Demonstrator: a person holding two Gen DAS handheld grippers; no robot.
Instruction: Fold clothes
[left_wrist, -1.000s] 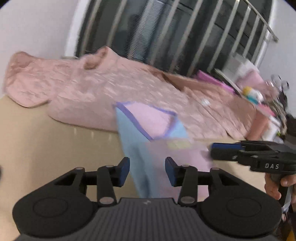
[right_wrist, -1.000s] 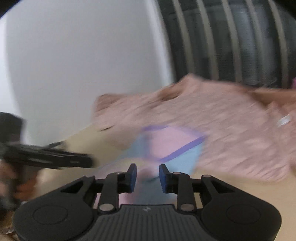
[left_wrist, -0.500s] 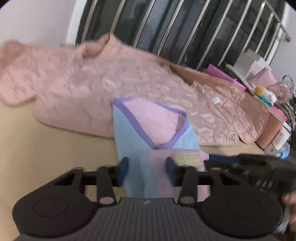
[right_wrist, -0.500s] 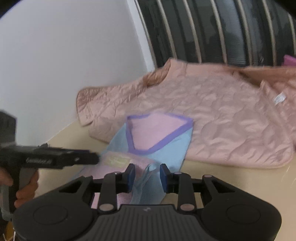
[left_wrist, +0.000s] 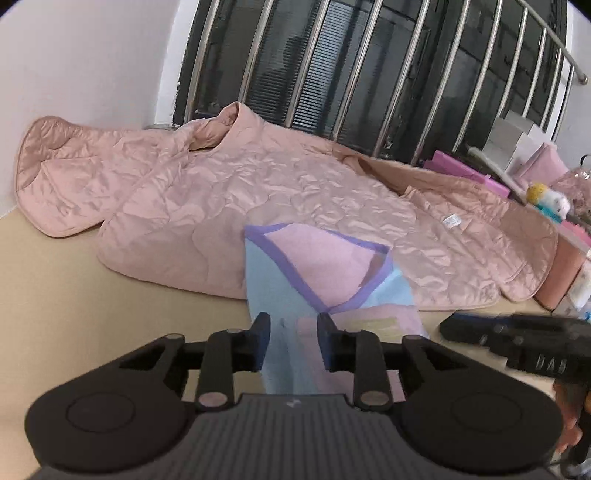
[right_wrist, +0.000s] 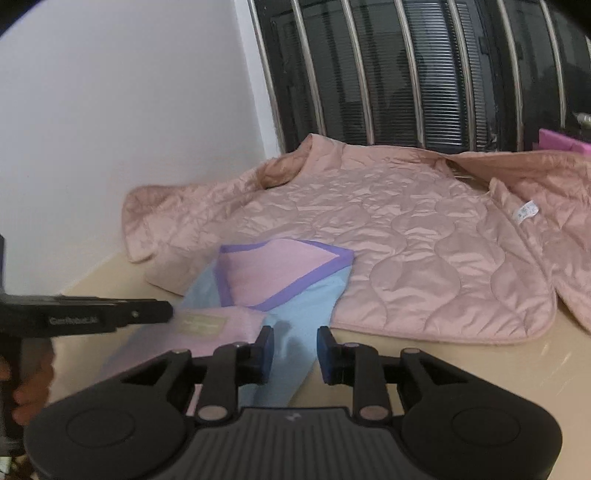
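Garment (left_wrist: 317, 266): soft blue-pink knit, purple-trimmed, overlapping quilted jacket (left_wrist: 258, 192).

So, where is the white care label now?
In the right wrist view the white label is at the far right, on the open edge of the pink jacket.

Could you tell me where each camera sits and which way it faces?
Left wrist: on the left hand-held gripper, looking down its fingers at the blue, pink and purple garment; the other tool at right.
Right wrist: on the right hand-held gripper, same garment; the other tool at left.
Shared: pink quilted jacket, barred window.
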